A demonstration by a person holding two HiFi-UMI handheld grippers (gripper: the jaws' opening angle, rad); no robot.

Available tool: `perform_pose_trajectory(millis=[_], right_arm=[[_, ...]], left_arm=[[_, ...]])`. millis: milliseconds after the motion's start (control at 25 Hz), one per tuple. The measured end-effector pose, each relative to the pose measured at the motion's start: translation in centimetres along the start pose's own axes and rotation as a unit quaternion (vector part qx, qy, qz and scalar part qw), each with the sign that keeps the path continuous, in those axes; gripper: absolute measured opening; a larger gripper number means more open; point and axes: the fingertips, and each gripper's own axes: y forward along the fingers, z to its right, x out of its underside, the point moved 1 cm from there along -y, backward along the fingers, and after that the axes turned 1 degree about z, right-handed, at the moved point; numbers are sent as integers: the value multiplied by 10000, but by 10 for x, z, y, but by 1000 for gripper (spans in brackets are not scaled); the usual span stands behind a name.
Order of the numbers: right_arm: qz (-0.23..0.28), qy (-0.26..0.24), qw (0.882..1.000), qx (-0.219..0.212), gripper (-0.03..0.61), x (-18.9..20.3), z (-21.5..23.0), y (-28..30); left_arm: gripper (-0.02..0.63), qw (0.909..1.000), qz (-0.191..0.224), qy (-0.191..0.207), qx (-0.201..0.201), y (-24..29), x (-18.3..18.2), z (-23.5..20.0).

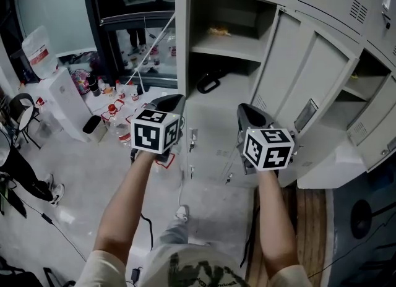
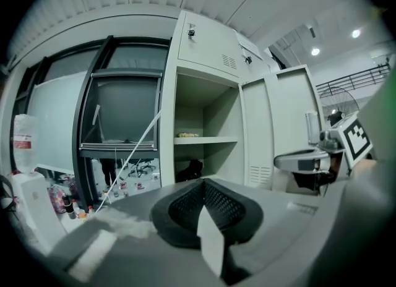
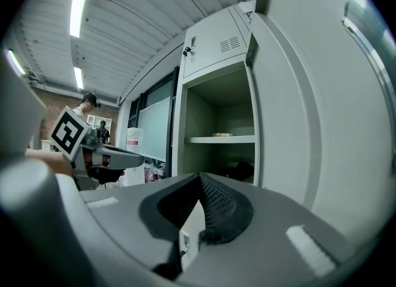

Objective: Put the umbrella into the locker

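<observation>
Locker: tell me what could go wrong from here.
1. The dark umbrella lies near the front lip of the lower compartment, and the door stands open, so it may slip out.
2. The right tool, shut and empty, is close to that door and might knock it.
3. Bottles stand on the floor by the left tool, also shut; a sideways step could topple them.
</observation>
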Motion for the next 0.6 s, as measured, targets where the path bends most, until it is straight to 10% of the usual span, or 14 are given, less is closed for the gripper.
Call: perform_pose_trajectory(millis=[600], right_arm=[[23, 15, 10000, -33, -3, 0, 4, -2]], left_arm=[[6, 10000, -65, 30, -3, 4, 0, 4]])
